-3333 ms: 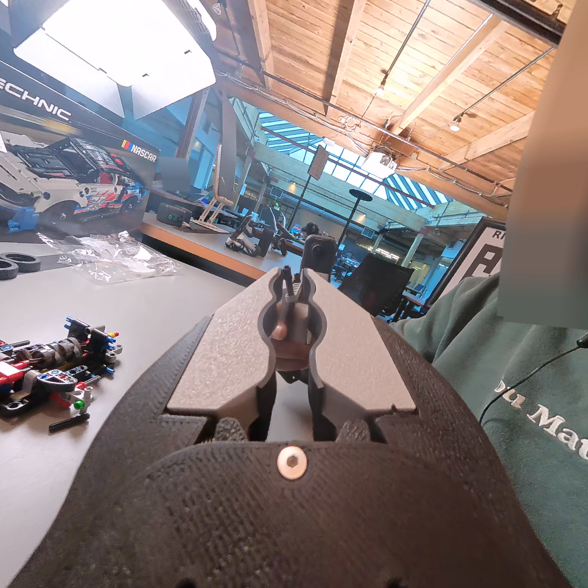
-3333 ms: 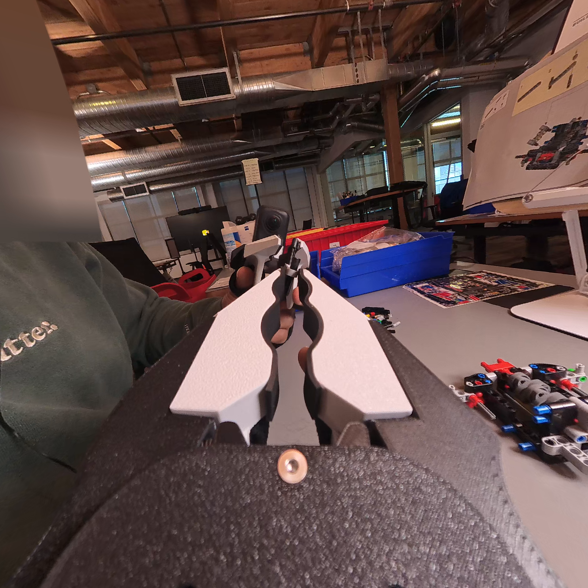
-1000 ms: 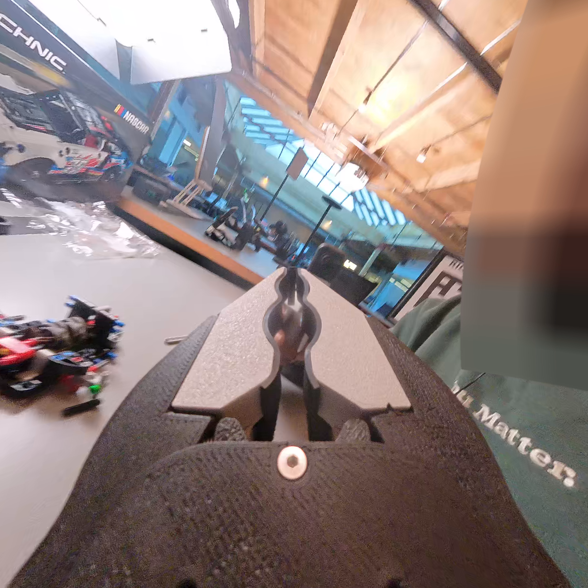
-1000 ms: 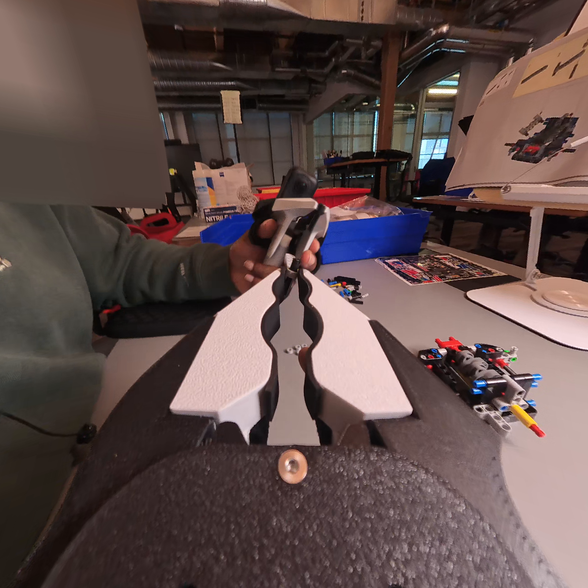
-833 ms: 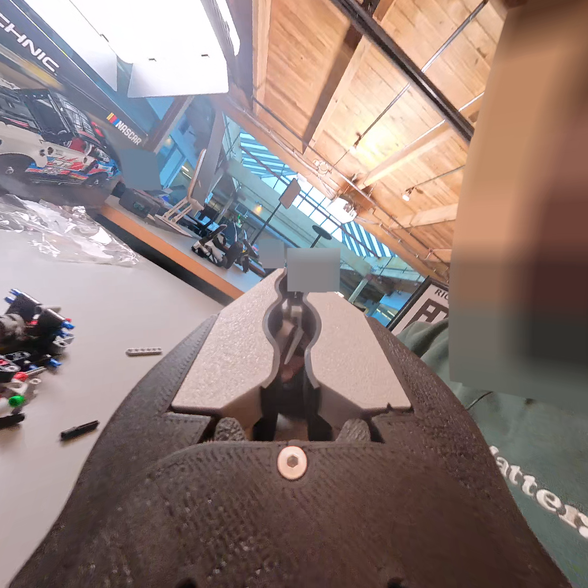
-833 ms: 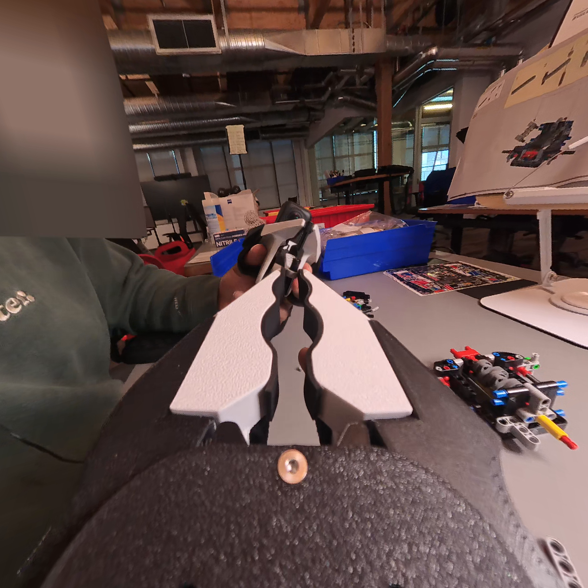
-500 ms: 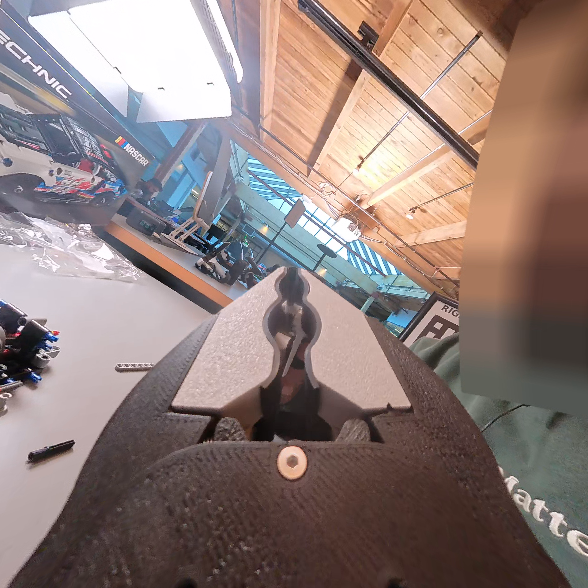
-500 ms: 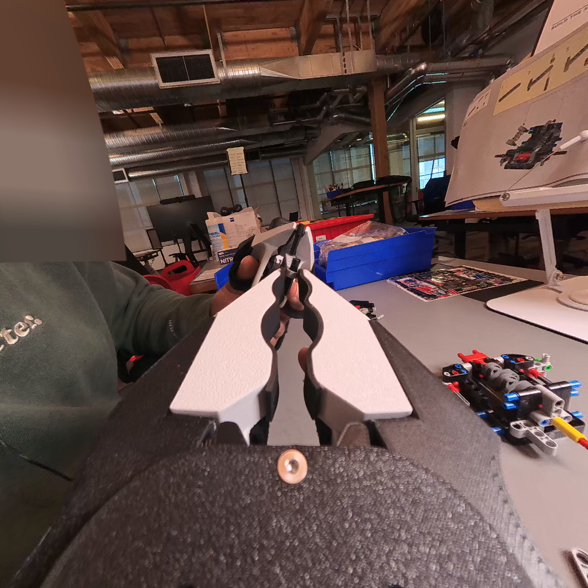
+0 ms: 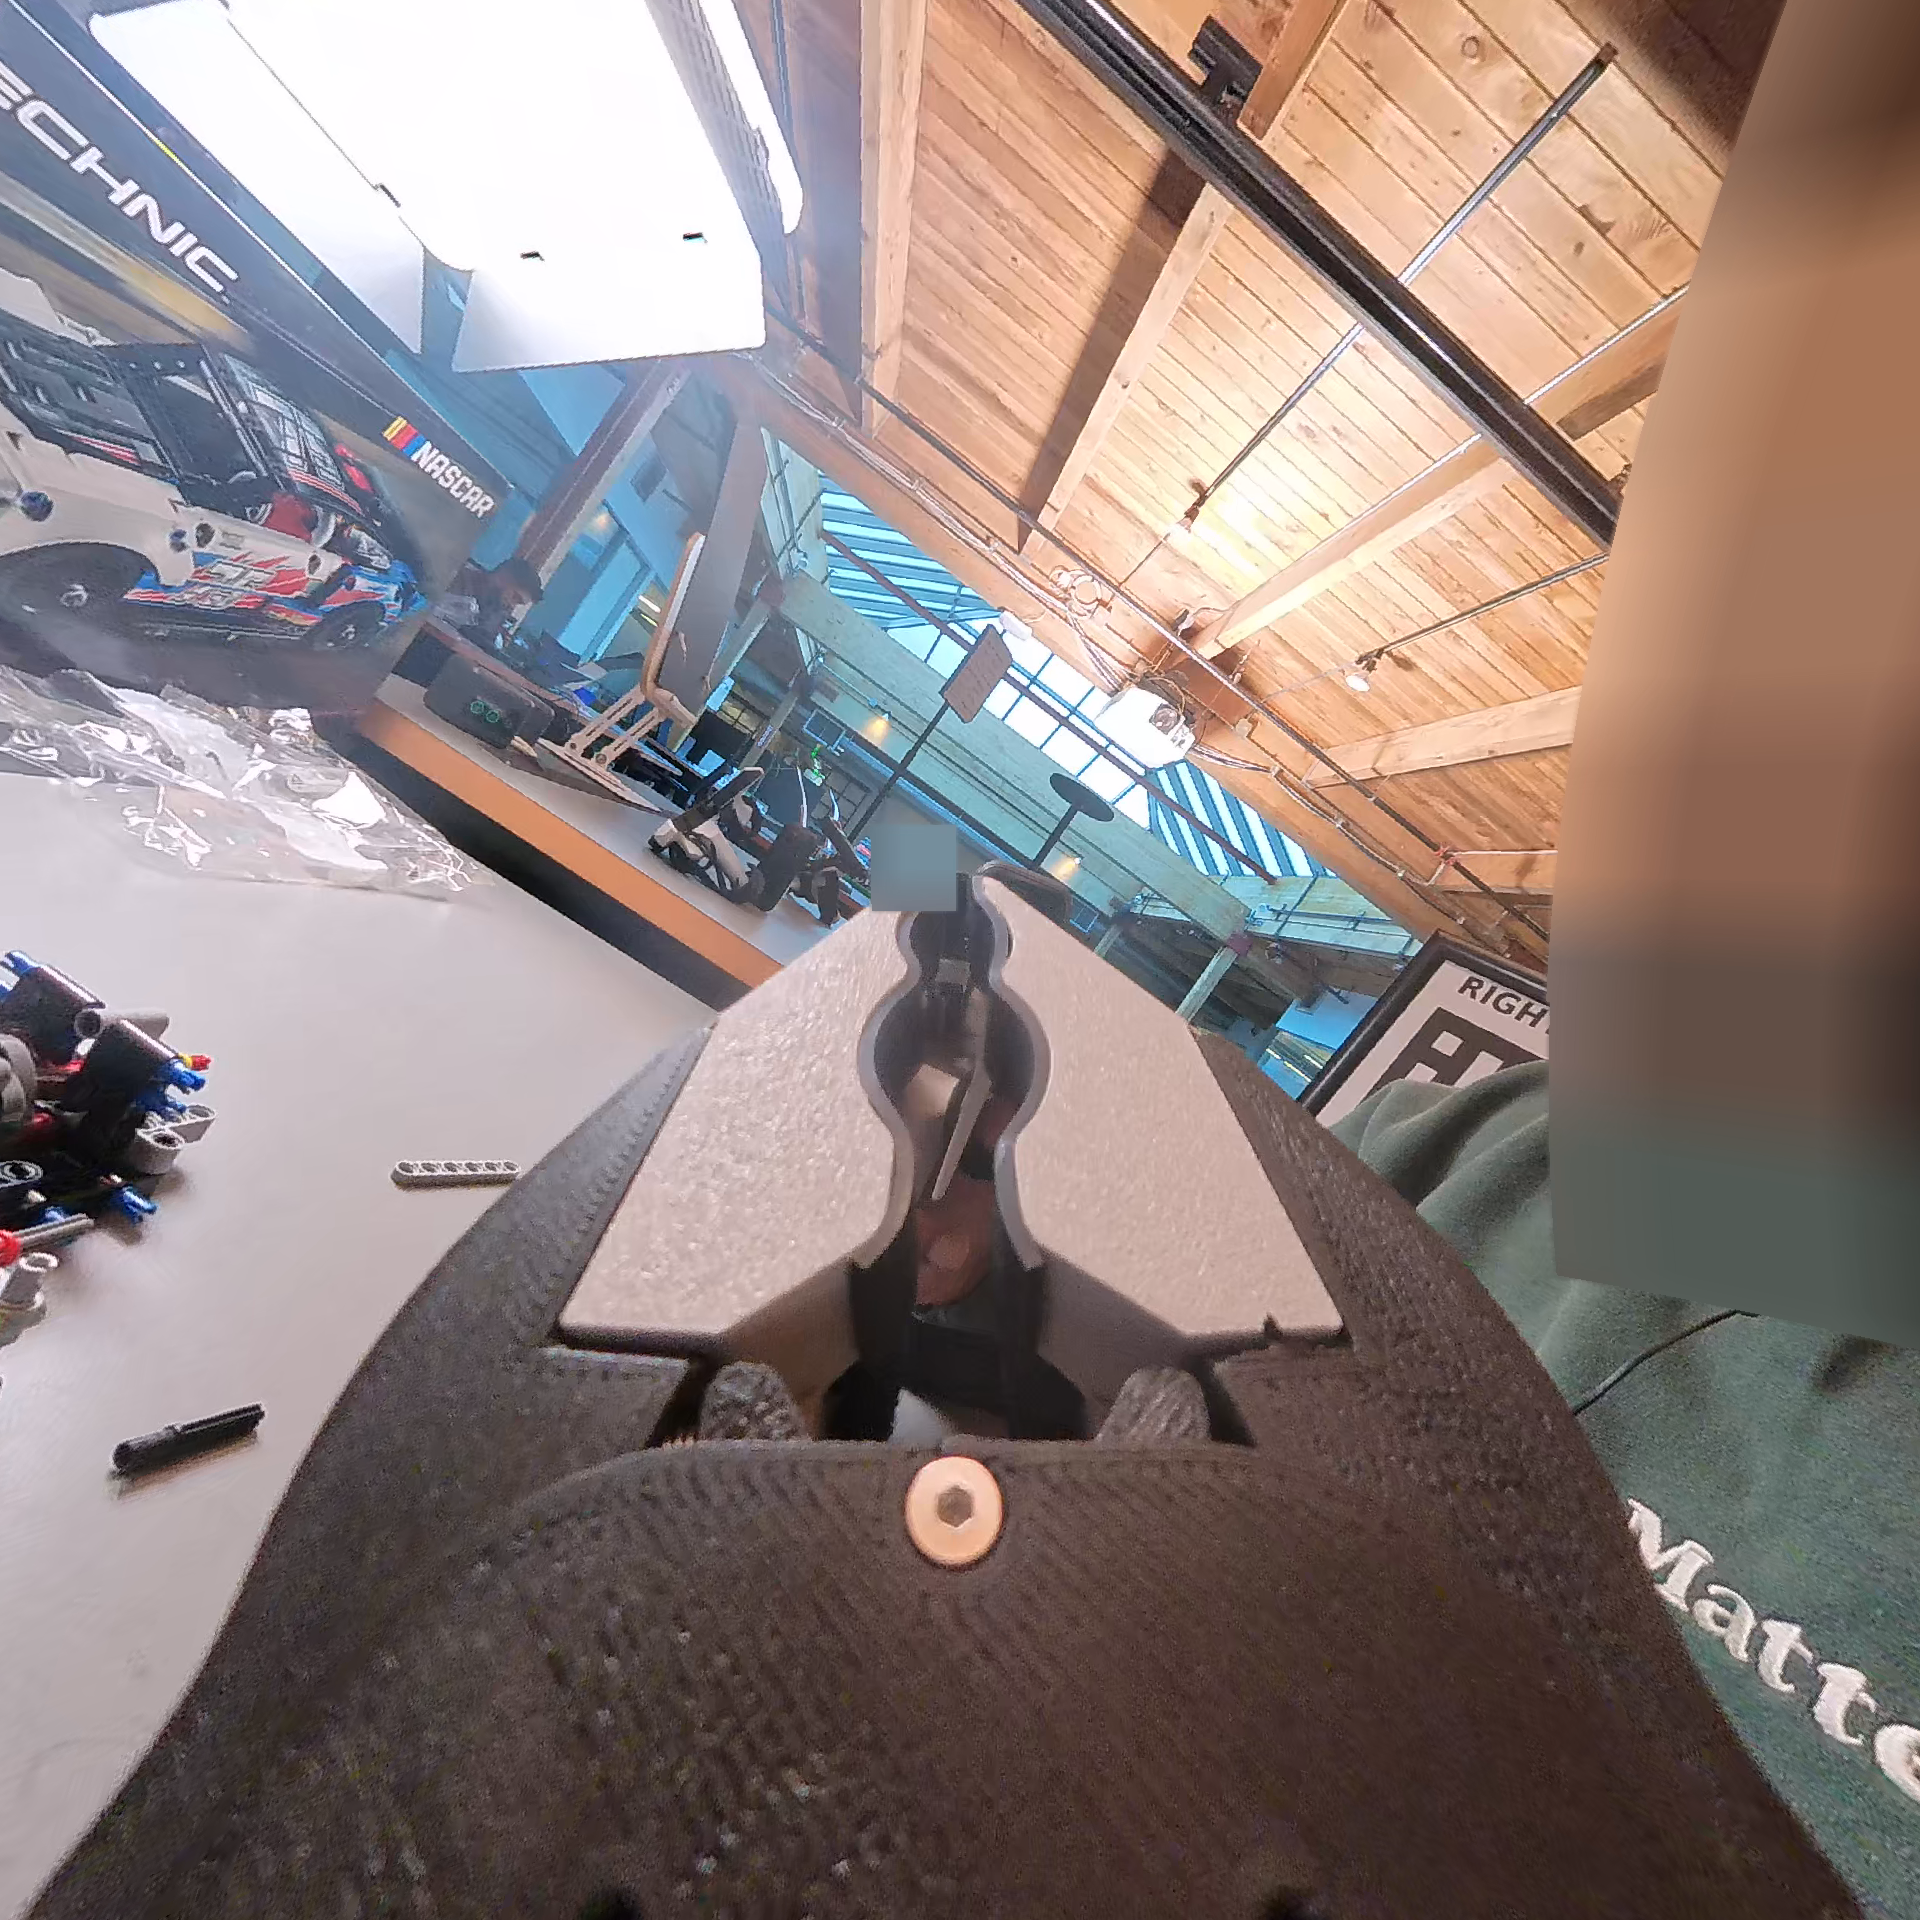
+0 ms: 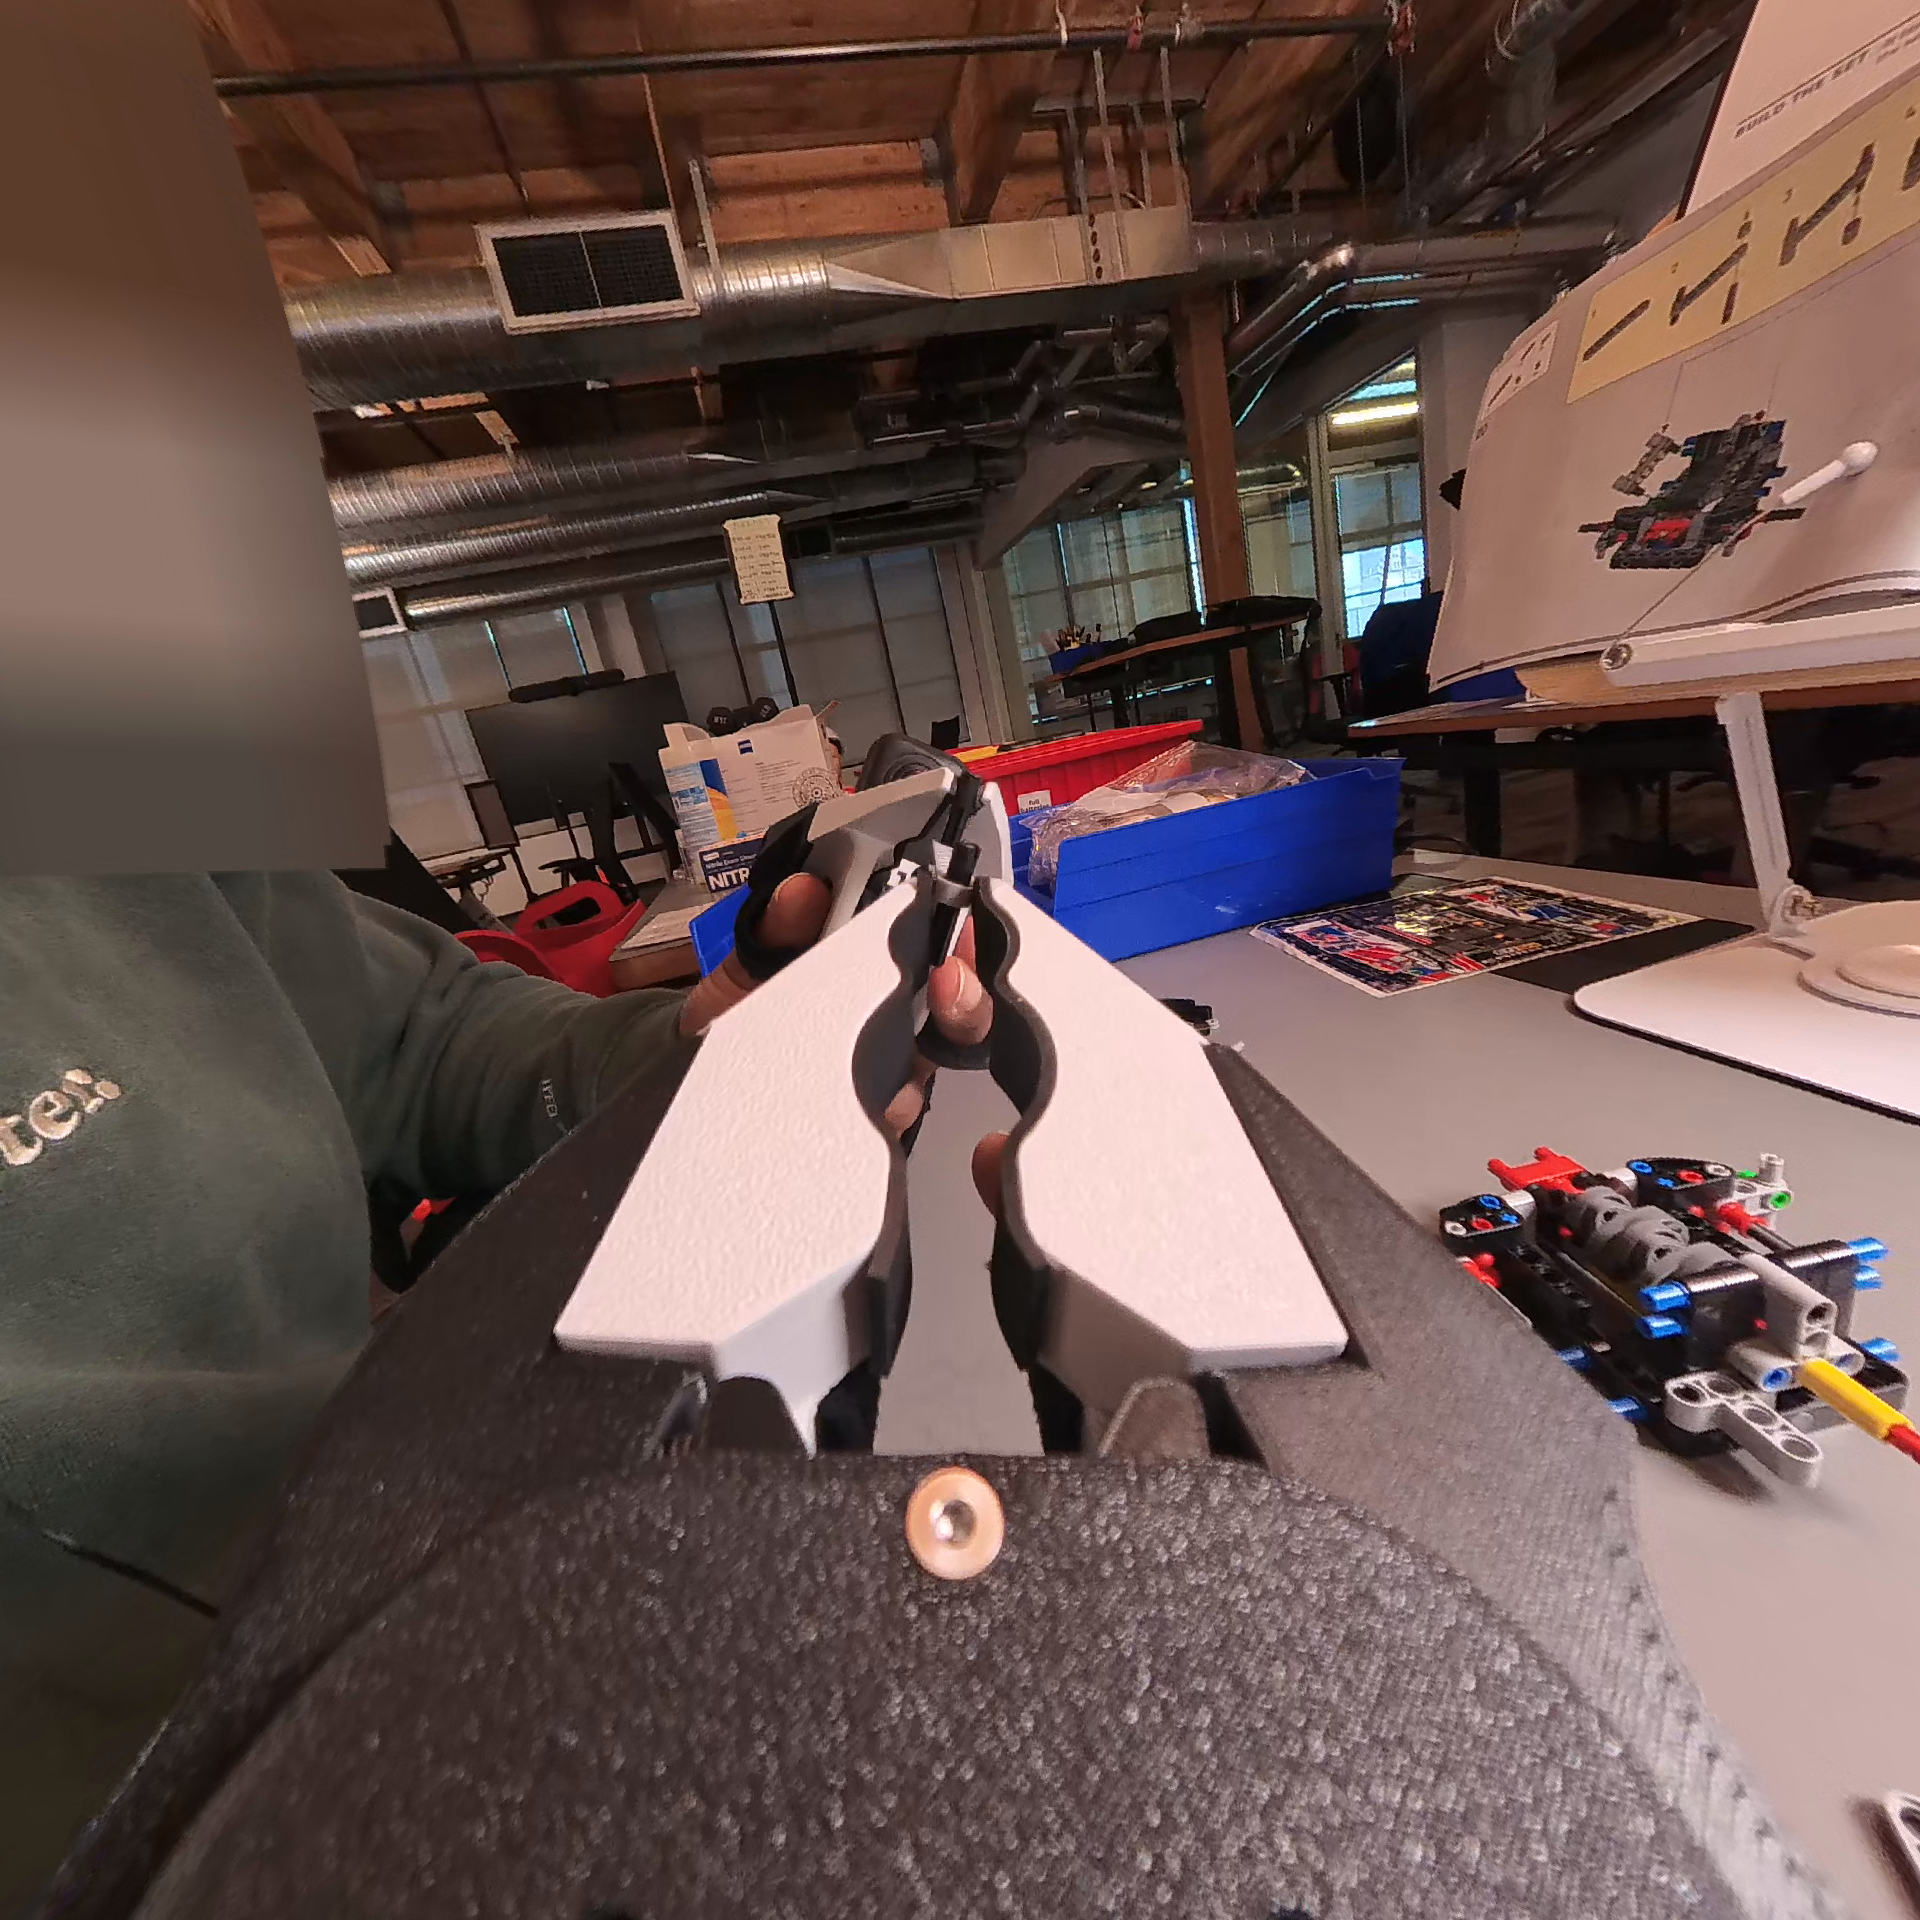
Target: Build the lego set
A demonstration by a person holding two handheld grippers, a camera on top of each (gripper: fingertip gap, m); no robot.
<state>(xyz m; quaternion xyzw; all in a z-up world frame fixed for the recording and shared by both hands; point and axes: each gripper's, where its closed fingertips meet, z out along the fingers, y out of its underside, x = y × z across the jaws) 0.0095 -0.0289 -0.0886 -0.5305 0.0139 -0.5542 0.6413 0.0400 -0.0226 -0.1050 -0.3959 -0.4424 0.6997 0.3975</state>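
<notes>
Left wrist view, reading from the left edge: a partly built chassis (image 9: 83, 1101) of black, grey, red and blue pieces sits on the grey table (image 9: 312, 997), with a loose grey beam (image 9: 455, 1171) and a short black pin (image 9: 187, 1438) lying apart from it nearer the camera. Behind them are crumpled clear bags (image 9: 208, 790) and the set's box (image 9: 208, 499), which pictures a finished race car. At centre the left gripper (image 9: 961, 914) is raised off the table, its jaws drawn together on a small dark piece at the tips, where they meet the other tool.

Right wrist view, again from the left: a green sleeve (image 10: 343, 1039) leads to the hand around the far tool, and the right gripper (image 10: 948, 899) is likewise closed at its tips on a small black part (image 10: 948, 883), held in mid-air between the two tools. Farther right lie blue bins (image 10: 1205, 852), a sticker sheet (image 10: 1455, 930), the chassis (image 10: 1683, 1288) with a yellow axle jutting out, and an open instruction booklet (image 10: 1714, 468) on a stand.

Judged against the box art, the build looks early: only the core frame stands, no wheels or bodywork are fitted, and the little piece being joined has yet to reach the chassis.
</notes>
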